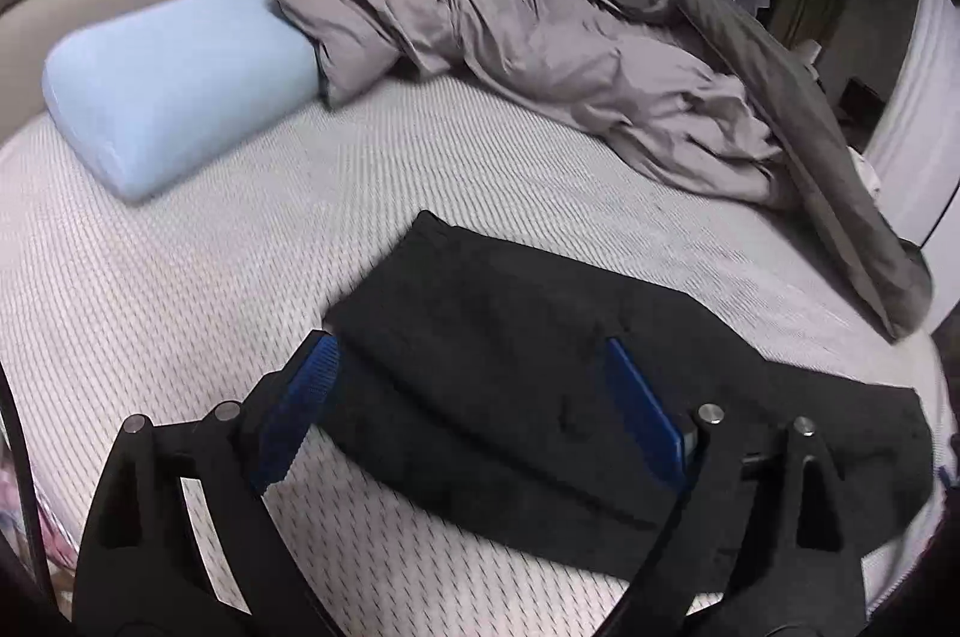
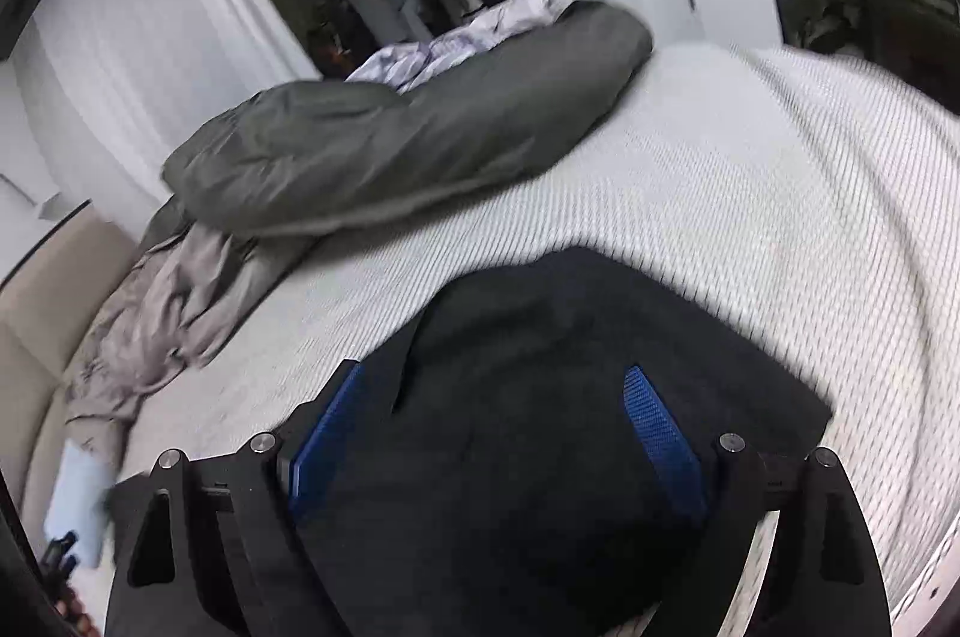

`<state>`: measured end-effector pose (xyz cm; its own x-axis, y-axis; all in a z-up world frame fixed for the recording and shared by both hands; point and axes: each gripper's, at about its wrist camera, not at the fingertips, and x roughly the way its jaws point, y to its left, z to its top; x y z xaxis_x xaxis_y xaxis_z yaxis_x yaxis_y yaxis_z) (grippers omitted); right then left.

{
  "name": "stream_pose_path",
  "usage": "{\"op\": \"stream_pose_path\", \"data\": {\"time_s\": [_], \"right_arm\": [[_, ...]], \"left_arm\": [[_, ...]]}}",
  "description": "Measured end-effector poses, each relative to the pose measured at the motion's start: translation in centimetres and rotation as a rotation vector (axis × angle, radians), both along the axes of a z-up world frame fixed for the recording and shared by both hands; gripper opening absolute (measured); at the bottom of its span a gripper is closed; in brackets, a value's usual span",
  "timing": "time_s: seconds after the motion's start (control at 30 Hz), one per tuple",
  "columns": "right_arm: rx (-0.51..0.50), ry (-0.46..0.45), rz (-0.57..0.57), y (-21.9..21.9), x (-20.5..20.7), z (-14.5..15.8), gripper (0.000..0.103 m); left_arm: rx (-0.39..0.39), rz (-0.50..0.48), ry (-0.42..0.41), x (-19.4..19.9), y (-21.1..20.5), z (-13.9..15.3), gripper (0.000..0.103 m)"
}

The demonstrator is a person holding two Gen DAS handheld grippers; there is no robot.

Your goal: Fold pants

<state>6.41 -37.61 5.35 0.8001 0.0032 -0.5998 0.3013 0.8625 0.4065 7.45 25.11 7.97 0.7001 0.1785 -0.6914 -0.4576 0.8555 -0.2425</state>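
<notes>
The black pants lie folded over on the near part of the bed, a thick flat stack with one end running off toward the right edge of the mattress. To my eye a fold has been laid and let go, so the job looks well along; whether one more fold is meant I can't say. If so, the next move calls for both tongs to come down on one end of the stack, pinch all the layers together and carry it over evenly, or else press the bundle flat.

The left tongs stand spread wide above the cloth, blue pads apart, gripping nothing. The right tongs are likewise wide and empty, poised over the dark fabric.

Farther off: a pale blue pillow, a rumpled grey duvet.
</notes>
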Motion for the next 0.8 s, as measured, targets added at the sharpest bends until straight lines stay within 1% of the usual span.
{"op": "stream_pose_path", "data": {"time_s": [0.03, 0.1, 0.17, 0.2, 0.23, 0.3, 0.33, 0.4, 0.43, 0.47, 0.5, 0.53, 0.57, 0.67, 0.73, 0.8], "right_arm": [[0.001, 0.01, 0.024, 0.9, -0.8, -0.6, 0.088], [-0.007, 0.009, 0.076, 2.7, -2.1, -1.3, 0.088], [0.003, 0.003, 0.118, 4.3, -3.3, -1.7, 0.088], [0.017, -0.001, 0.152, 5.2, -4.1, -2.1, 0.088], [0.031, -0.007, 0.186, 6.1, -5.1, -2.7, 0.088], [0.032, -0.007, 0.243, 7.7, -5.5, -3.6, 0.088], [0.024, -0.002, 0.261, 8.1, -5.4, -3.8, 0.088], [-0.005, 0.013, 0.276, 8.8, -4.9, -4.3, 0.089], [-0.011, 0.021, 0.273, 9.0, -4.9, -4.5, 0.088], [-0.008, 0.034, 0.274, 9.1, -4.7, -4.9, 0.088], [-0.001, 0.039, 0.278, 9.3, -4.5, -5.2, 0.088], [0.004, 0.04, 0.279, 9.4, -4.3, -5.3, 0.088], [0.005, 0.037, 0.275, 9.3, -4.4, -5.4, 0.088], [-0.016, 0.024, 0.263, 9.1, -4.4, -5.3, 0.088], [-0.022, 0.016, 0.253, 8.7, -4.7, -5.1, 0.088], [-0.02, 0.007, 0.239, 8.1, -5.0, -5.0, 0.088]], "left_arm": [[-0.02, 0.002, 0.0, -1.3, -0.9, -0.6, 0.088], [-0.079, -0.007, 0.004, -1.8, -1.6, -1.9, 0.088], [-0.136, -0.025, 0.025, -2.5, -2.2, -3.7, 0.085], [-0.145, -0.037, 0.032, -2.9, -2.4, -4.4, 0.084], [-0.148, -0.047, 0.045, -2.5, -2.7, -5.1, 0.084], [-0.164, -0.042, 0.063, -1.8, -2.8, -6.7, 0.083], [-0.207, -0.04, 0.068, -1.2, -2.6, -7.6, 0.082], [-0.269, -0.02, 0.093, -0.2, -2.2, -8.9, 0.07], [-0.286, -0.014, 0.1, 0.5, -2.1, -9.5, 0.066], [-0.279, -0.005, 0.112, 1.1, -2.1, -10.0, 0.05], [-0.249, 0.006, 0.129, 1.5, -2.2, -10.3, 0.021], [-0.23, 0.001, 0.137, 1.7, -2.2, -10.6, 0.009], [-0.223, -0.008, 0.134, 1.7, -2.3, -10.5, 0.002], [-0.194, -0.012, 0.084, -0.5, -2.7, -9.1, 0.0], [-0.164, -0.019, 0.07, -2.5, -3.0, -7.8, 0.0], [-0.135, -0.033, 0.07, -3.7, -3.0, -7.4, 0.002]]}}
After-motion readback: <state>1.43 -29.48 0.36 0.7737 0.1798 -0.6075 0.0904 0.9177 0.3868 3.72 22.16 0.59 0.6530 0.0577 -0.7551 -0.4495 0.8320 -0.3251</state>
